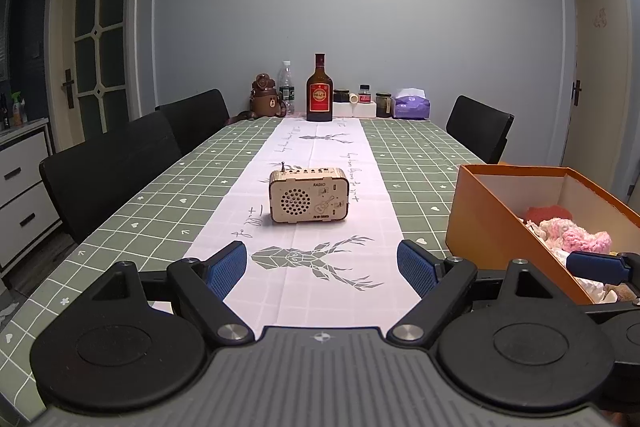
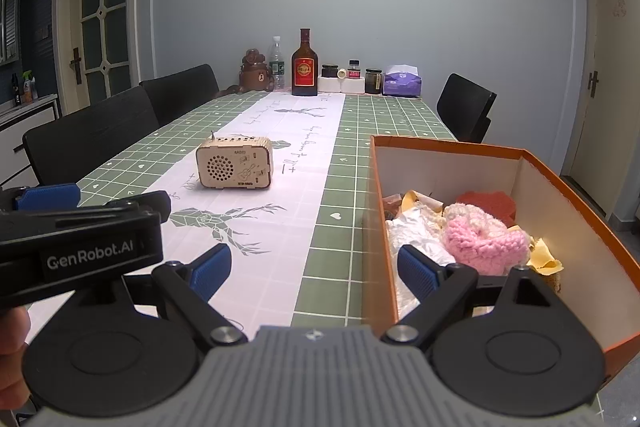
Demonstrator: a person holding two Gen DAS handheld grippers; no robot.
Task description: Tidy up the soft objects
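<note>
The counter, under a green checked cloth, carries an orange box at its near right corner, with a wooden radio on the white centre runner. In the box, a pink knitted piece lies on top of white crumpled fabric. The right gripper straddles the box's left wall, fingers apart; the left gripper hangs over the runner, fingers apart, empty. A good grasp likely means shifting right, clear of the wall, and pinching the knit's bulk.
</note>
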